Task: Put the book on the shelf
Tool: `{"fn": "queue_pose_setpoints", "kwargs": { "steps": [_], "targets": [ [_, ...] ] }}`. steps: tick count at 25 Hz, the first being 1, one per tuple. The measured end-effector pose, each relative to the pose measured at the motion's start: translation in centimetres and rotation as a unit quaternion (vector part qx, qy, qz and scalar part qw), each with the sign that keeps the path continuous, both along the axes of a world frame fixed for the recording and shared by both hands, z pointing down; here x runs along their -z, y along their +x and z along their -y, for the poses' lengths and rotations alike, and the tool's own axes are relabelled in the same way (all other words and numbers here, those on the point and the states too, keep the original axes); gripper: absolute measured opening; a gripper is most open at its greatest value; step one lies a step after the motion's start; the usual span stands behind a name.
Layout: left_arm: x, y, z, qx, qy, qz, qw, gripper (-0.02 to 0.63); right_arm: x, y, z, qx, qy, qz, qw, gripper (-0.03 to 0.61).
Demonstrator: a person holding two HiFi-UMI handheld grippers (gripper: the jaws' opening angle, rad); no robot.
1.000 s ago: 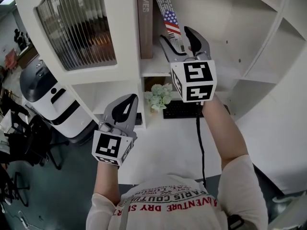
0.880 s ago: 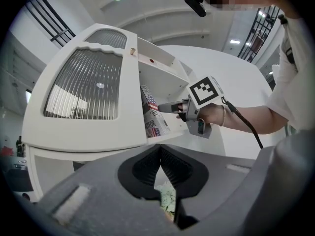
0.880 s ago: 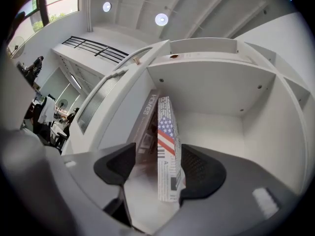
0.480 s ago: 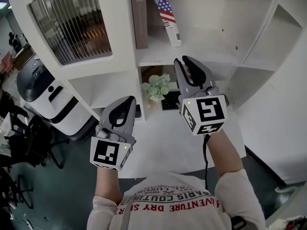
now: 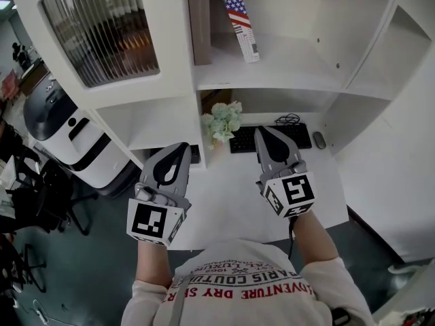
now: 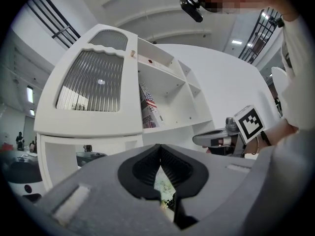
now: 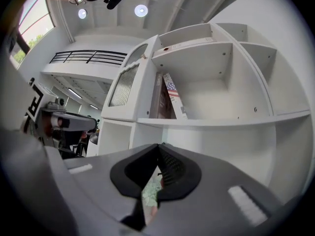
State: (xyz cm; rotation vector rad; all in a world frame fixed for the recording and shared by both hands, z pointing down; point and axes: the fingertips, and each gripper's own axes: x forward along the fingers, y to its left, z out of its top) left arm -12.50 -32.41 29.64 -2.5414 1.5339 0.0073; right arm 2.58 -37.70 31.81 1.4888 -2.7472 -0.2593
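Note:
The book with a flag cover (image 5: 239,15) leans on the upper shelf (image 5: 272,66) against a brown book (image 5: 197,19); nothing holds it. It also shows in the left gripper view as the flag book (image 6: 149,109) and in the right gripper view as the flag book (image 7: 173,100). My right gripper (image 5: 262,131) hangs below the shelf over the desk. Its jaws have just been closing and now meet with nothing between them (image 7: 160,145). My left gripper (image 5: 182,147) is shut and empty, level beside it (image 6: 158,146).
A small pale plant (image 5: 223,121), a black keyboard (image 5: 268,136) and a mouse (image 5: 318,140) sit on the white desk (image 5: 224,202) under the shelf. A ribbed glass cabinet door (image 5: 102,32) is at upper left, with a white machine (image 5: 61,134) below it.
The right gripper dropped from beside the flag book on the shelf down to desk height, and its jaws went from open to shut. The left gripper shifted only slightly.

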Motion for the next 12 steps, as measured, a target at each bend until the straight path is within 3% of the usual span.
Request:
{"fn": "queue_pose_setpoints", "kwargs": {
  "steps": [5,12],
  "targets": [
    [-1.4,-0.2,0.4,0.005,-0.003,0.005,1.0,0.003,-2.6,0.2,-0.5,0.005,-0.03,0.006,0.999,0.0],
    [-1.7,0.5,0.4,0.003,-0.015,-0.001,0.9999,0.003,-2.1,-0.2,-1.1,0.02,-0.023,-0.007,1.0,0.0]
  ]
}}
